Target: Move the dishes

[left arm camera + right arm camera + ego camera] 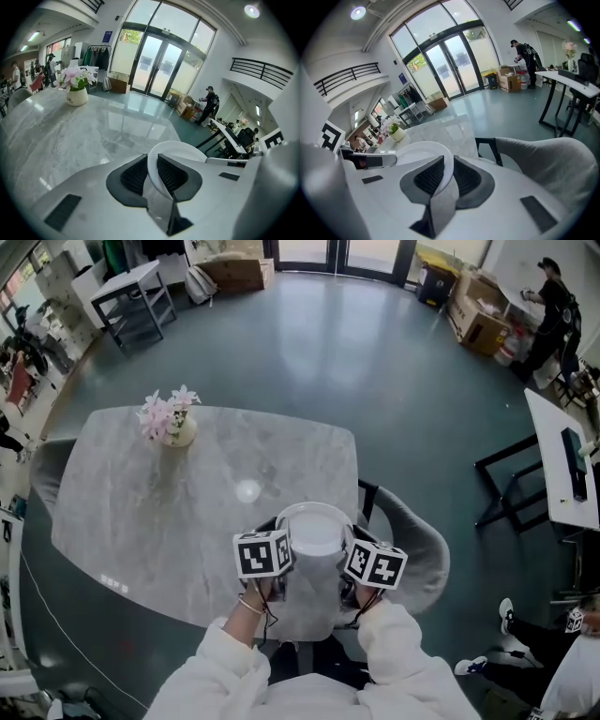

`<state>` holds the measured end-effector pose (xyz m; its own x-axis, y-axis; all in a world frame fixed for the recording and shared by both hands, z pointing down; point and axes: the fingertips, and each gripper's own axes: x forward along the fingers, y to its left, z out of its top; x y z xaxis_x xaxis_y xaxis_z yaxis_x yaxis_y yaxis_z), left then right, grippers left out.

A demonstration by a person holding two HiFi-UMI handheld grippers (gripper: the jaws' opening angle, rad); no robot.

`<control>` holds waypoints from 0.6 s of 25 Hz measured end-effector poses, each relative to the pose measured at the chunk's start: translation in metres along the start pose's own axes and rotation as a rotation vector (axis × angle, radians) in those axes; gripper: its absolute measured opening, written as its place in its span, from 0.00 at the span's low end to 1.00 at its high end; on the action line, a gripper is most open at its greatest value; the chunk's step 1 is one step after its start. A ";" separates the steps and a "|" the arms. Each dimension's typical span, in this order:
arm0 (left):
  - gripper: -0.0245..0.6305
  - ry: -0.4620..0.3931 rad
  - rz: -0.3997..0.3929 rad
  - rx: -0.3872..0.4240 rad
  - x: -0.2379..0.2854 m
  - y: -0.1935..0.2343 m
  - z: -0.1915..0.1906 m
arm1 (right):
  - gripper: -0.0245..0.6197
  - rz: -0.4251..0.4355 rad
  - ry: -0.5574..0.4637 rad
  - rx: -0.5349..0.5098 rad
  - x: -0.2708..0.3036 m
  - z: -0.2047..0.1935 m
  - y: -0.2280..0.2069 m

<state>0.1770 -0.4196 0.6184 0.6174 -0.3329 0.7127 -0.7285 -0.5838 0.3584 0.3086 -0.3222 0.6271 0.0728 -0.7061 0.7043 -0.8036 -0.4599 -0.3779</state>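
A white plate (314, 526) hangs above the near edge of the marble table (141, 502), held between both grippers. My left gripper (286, 559) is shut on the plate's left rim (183, 152), the rim pinched between its dark ribbed pads (133, 176). My right gripper (349, 563) is shut on the plate's right rim (426, 152), its pads (465, 177) pressed on either face. In both gripper views the plate reaches forward, roughly level.
A vase of pink flowers (171, 420) stands at the table's far left. A grey chair (412, 545) sits just right of the plate, at the table's near side. Black-legged desks (562, 465) stand to the right, and a person (551, 310) is by boxes far back.
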 end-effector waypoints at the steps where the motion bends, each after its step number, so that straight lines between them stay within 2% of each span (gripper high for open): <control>1: 0.14 0.004 0.003 -0.005 0.005 0.001 0.000 | 0.22 0.000 0.007 0.002 0.005 0.001 -0.002; 15: 0.14 0.061 0.039 -0.051 0.062 0.014 -0.001 | 0.22 0.010 0.077 0.025 0.055 0.007 -0.027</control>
<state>0.2048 -0.4481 0.6682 0.5703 -0.3081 0.7615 -0.7669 -0.5320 0.3590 0.3381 -0.3524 0.6720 0.0185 -0.6675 0.7444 -0.7889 -0.4672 -0.3993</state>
